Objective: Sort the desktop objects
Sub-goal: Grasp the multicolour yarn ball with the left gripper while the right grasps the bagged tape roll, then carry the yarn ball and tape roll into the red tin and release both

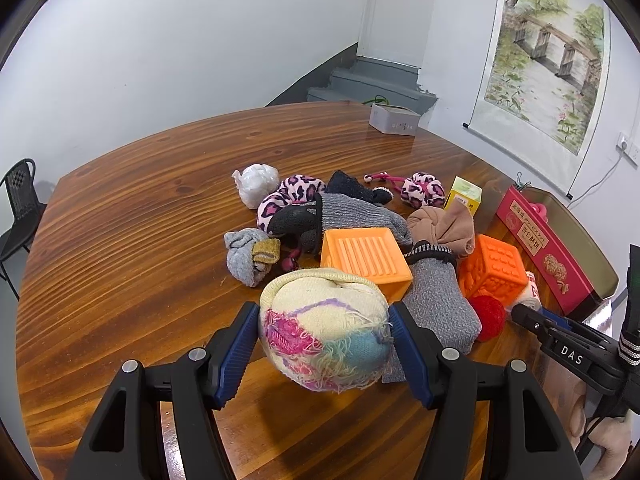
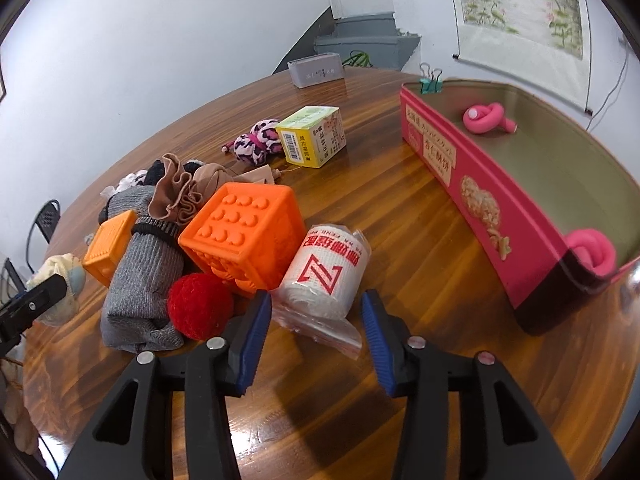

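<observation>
So your red tin (image 2: 476, 196) sits on the right side of the wooden table (image 2: 400, 208), long side facing the pile, with a teal binder clip (image 2: 431, 80) pinched onto its far corner. Inside it you've got two knotted pink foam rollers: one (image 2: 488, 118) near the far end, and another (image 2: 592, 256) tucked into the near corner. The rest of the tin's floor is bare metal. Way at the back edge of the table there's a small grey box (image 2: 316, 69); can't tell what's in it.

Your left gripper (image 1: 324, 340) is clamped on a balled-up cream sock (image 1: 324, 328) with pink, purple and blue threads. Both blue pads press into its sides and the ball looks lifted clear of the table, casting a shadow underneath.

Your right gripper (image 2: 316, 320) stands partly open, fairly narrow, with nothing gripped. A white bandage roll (image 2: 328, 272) in a clear zip bag lies just ahead of it, and the bag's loose plastic edge reaches in between the fingertips, but the pads aren't pressing on it as far as I can see.

The unsorted pile sits left of the bandage: a red felt ball (image 2: 200, 306) just beside the left finger, an orange rubber cube (image 2: 244, 236) touching the bandage, a grey sock (image 2: 140, 280), a tan stocking knot (image 2: 188, 192), an orange soap dish (image 1: 366, 254), leopard-print hair ties (image 2: 256, 140) and a yellow-green carton (image 2: 314, 136) further back.
</observation>
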